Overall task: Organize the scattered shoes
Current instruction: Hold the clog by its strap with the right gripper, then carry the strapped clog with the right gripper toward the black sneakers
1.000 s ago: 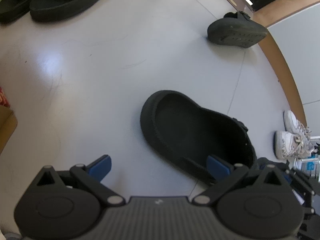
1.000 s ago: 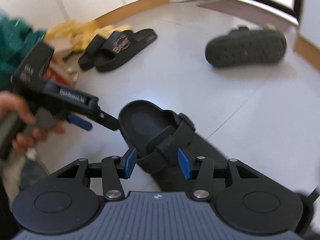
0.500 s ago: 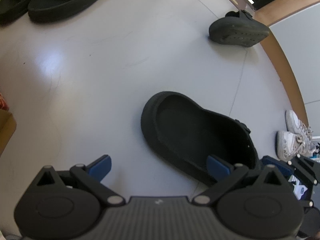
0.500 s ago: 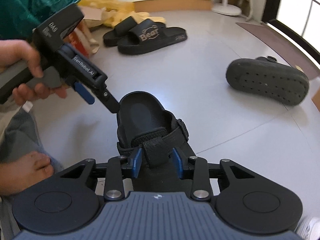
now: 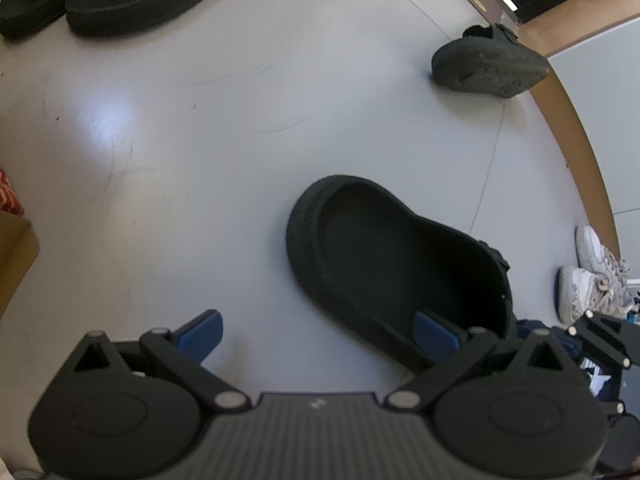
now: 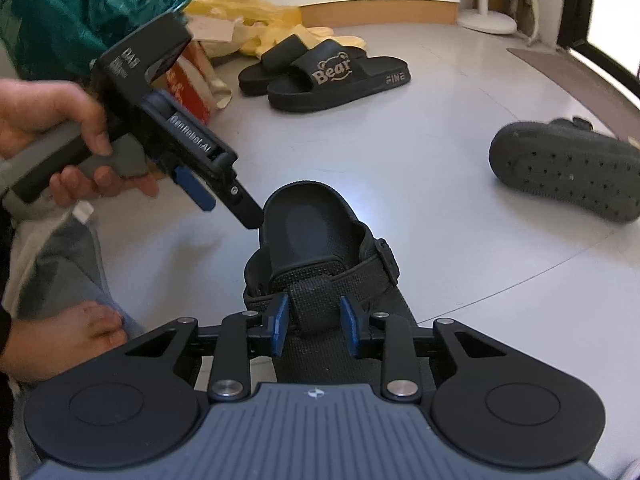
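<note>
A black strapped sandal [image 6: 312, 232] lies upright on the grey floor, also seen in the left wrist view [image 5: 400, 264]. My right gripper [image 6: 314, 320] is over its front, jaws closing, and the blue pads press the sides of the raised strap tab [image 6: 314, 300]. My left gripper [image 5: 318, 334] is open at the other end, one finger inside the footbed and one outside over bare floor; a hand holds the left gripper [image 6: 224, 208] in the right wrist view. The matching sandal [image 6: 568, 172] lies on its side with its sole showing, far right.
A pair of black "Bear" slides [image 6: 336, 76] stands side by side at the back, next to yellow cloth [image 6: 256, 36] and a red box [image 6: 188, 84]. White sneakers [image 5: 588, 276] sit by the wall. A bare foot [image 6: 60, 344] rests near my right gripper.
The right gripper rolled level over the sandal and its jaws narrowed from wide around the strap down onto the tab. The left gripper and sandal stayed put.
</note>
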The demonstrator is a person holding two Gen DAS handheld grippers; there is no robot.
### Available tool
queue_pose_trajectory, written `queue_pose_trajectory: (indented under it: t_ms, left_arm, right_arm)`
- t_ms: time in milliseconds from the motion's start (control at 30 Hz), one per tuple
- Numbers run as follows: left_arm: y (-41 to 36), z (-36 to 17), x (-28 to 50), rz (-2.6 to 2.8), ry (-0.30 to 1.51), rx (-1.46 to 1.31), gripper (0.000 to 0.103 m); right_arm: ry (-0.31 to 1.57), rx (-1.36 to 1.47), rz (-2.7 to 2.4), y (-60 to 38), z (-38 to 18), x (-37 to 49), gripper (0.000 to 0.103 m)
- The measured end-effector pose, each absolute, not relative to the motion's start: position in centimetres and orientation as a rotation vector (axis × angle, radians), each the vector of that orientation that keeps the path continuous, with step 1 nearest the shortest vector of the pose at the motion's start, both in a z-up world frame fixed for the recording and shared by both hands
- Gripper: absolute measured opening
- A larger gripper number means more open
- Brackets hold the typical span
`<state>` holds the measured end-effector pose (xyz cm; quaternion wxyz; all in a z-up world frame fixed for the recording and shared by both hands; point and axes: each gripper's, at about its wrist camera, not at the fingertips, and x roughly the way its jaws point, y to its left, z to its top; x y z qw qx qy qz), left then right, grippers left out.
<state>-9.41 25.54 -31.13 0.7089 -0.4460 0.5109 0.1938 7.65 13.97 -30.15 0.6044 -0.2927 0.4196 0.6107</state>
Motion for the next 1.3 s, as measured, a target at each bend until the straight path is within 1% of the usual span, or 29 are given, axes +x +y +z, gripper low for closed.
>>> queue_pose_trajectory:
  t_ms: [100,400,433,467,500,533,567,733,867,900,967,1000,1033,1100,1200,1267,1300]
  left_arm:
    - [25.8,-31.0,-9.5,0.431,1.137,-0.982,0.103]
    - [25.8,-30.3,-9.4,0.451,1.127,-0.959,0.103]
    - [25.7,-30.2,-9.4,0.451,1.125,-0.957,0.103]
    - [25.6,-30.2,-9.4,0.453,1.124,-0.958,0.103]
    - [25.6,-30.2,-9.4,0.454,1.125,-0.958,0.103]
    - [25.5,-30.2,-9.4,0.455,1.127,-0.958,0.103]
    - [25.5,-30.2,-9.4,0.455,1.127,-0.958,0.103]
    - [25.0,-30.3,-9.2,0.448,1.137,-0.958,0.103]
    - [25.3,-30.0,-9.4,0.451,1.128,-0.953,0.103]
    - [25.3,-30.0,-9.4,0.453,1.127,-0.953,0.103]
    - [25.6,-30.0,-9.7,0.461,1.122,-0.957,0.103]
    - [25.6,-30.1,-9.7,0.460,1.123,-0.958,0.103]
    - [25.7,-30.1,-9.7,0.460,1.124,-0.960,0.103]
    - [25.7,-30.2,-9.9,0.460,1.125,-0.962,0.103]
    - [25.9,-30.3,-10.1,0.461,1.128,-0.968,0.103]
    - [26.0,-30.3,-10.3,0.462,1.127,-0.970,0.103]
    - [26.0,-30.2,-10.4,0.462,1.127,-0.970,0.103]
  right_arm:
    - [1.027,-0.584,1.362,13.9,-30.4,8.5,0.030]
    - [1.092,-0.448,1.109,14.4,-30.3,7.4,0.029]
    - [1.106,-0.414,1.074,14.3,-30.3,7.5,0.028]
    - [1.119,-0.381,1.039,14.2,-30.3,7.6,0.026]
    - [1.132,-0.347,1.004,14.2,-30.3,7.7,0.022]
    - [1.144,-0.313,0.975,14.0,-30.3,7.8,0.007]
    - [1.154,-0.292,0.959,13.9,-30.2,7.9,0.000]
    - [1.153,-0.286,0.943,13.4,-30.4,7.9,0.000]
    - [1.091,-0.321,0.970,13.6,-29.6,7.6,0.003]
    - [1.085,-0.325,0.973,13.8,-29.5,7.6,0.006]
    - [1.066,-0.341,0.989,14.2,-29.2,7.7,0.028]
    - [1.057,-0.348,0.989,14.3,-29.2,7.6,0.049]
    - [1.039,-0.356,0.997,14.5,-29.1,7.5,0.057]
    - [1.001,-0.378,1.021,14.9,-29.0,7.1,0.057]
    - [0.997,-0.410,1.031,15.5,-29.3,6.8,0.055]
    - [1.024,-0.401,1.017,15.7,-30.0,7.3,0.041]
    - [1.033,-0.393,1.015,15.6,-30.3,7.5,0.032]
